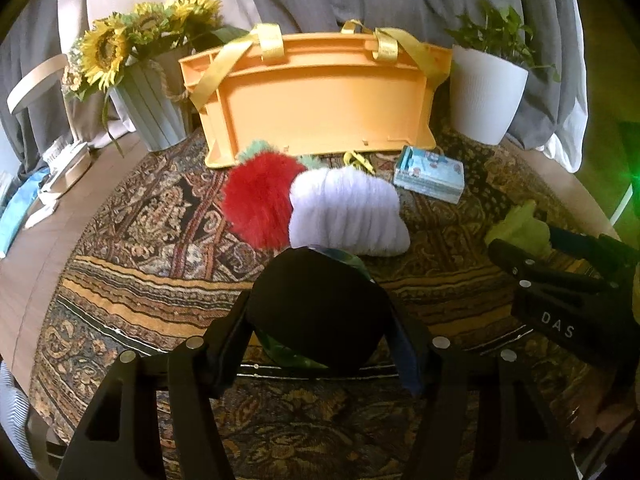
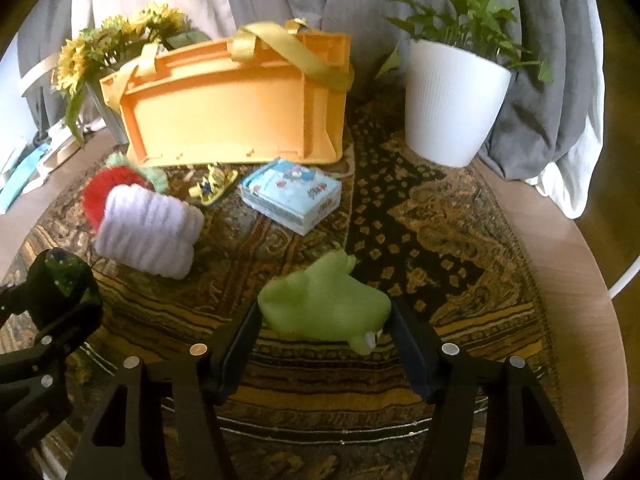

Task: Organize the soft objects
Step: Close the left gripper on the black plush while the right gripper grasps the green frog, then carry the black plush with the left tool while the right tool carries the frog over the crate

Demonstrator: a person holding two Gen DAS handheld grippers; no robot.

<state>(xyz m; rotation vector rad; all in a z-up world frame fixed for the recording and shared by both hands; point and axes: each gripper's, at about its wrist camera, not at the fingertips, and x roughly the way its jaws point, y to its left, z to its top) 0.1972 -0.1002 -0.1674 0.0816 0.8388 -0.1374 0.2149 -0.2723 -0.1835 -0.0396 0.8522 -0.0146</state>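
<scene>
**Left wrist view and right wrist view: each tool clamps a soft thing**

Left wrist view: the left tool point(image 1: 320, 316) pinches a round black soft ball with green patches point(image 1: 316, 304), both pads pressed to its sides, over the patterned brown and gold cloth point(image 1: 160, 280) on the round wooden surface point(image 1: 60, 216). Just beyond it lie a fluffy red plush with a green tuft point(image 1: 260, 200) and a ribbed pale lilac plush pillow point(image 1: 348, 212), touching each other. Behind them an orange plastic crate with yellow ribbon handles point(image 1: 316, 100) rests tipped on its side.

Right wrist view: the right tool point(image 2: 326, 320) pinches a soft green frog-like plush toy point(image 2: 324, 304) that lies on the cloth, pads against its two sides. A light blue packet of tissues point(image 2: 292, 196) lies between the toy and the crate. A white ribbed pot with a green plant point(image 2: 452, 100) stands to the right of the crate, a pot of sunflowers point(image 2: 100, 44) to its left.
</scene>
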